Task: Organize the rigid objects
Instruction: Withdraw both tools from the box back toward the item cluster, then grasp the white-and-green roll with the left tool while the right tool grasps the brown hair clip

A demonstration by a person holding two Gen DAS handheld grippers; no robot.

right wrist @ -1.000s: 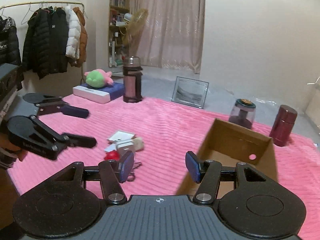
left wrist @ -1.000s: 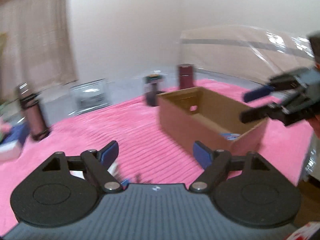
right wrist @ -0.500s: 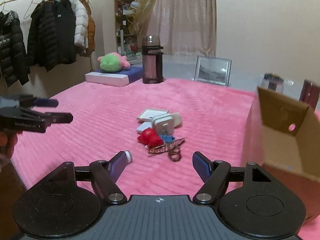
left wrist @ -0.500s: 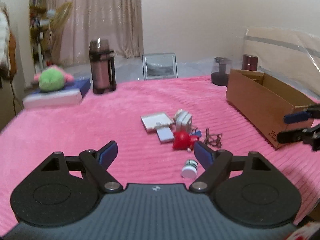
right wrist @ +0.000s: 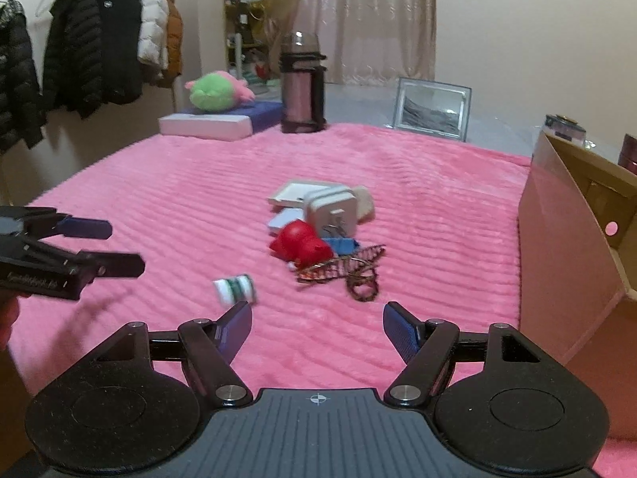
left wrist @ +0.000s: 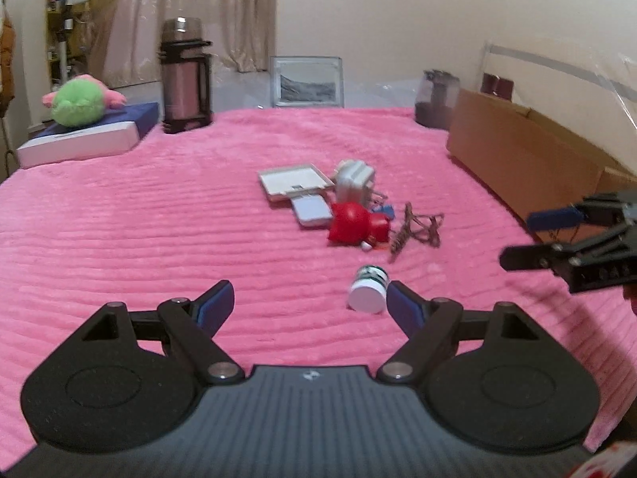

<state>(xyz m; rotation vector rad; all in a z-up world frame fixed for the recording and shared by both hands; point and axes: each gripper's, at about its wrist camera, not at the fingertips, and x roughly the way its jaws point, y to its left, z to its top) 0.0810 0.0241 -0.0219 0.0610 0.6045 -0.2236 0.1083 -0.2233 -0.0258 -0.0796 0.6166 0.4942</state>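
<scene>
— What covers the bed (left wrist: 159, 231)?
— A pink ribbed blanket (right wrist: 438, 183).
— And on it?
— A small pile mid-bed: a white charger (right wrist: 332, 209), a red toy (left wrist: 356, 225), a flat white tray (left wrist: 292, 179), a brown cord (right wrist: 350, 273). A little bottle (left wrist: 368, 288) lies apart, a cardboard box (left wrist: 529, 159) at the right edge.

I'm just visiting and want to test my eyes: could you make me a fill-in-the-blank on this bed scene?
1. The small white bottle with green label lies on its ___.
2. The brown cardboard box stands on the ___ fluffy blanket.
3. The green plush toy rests on a flat ___ box.
4. Both grippers hold ___.

Missing: side; pink; blue-and-white; nothing
</scene>
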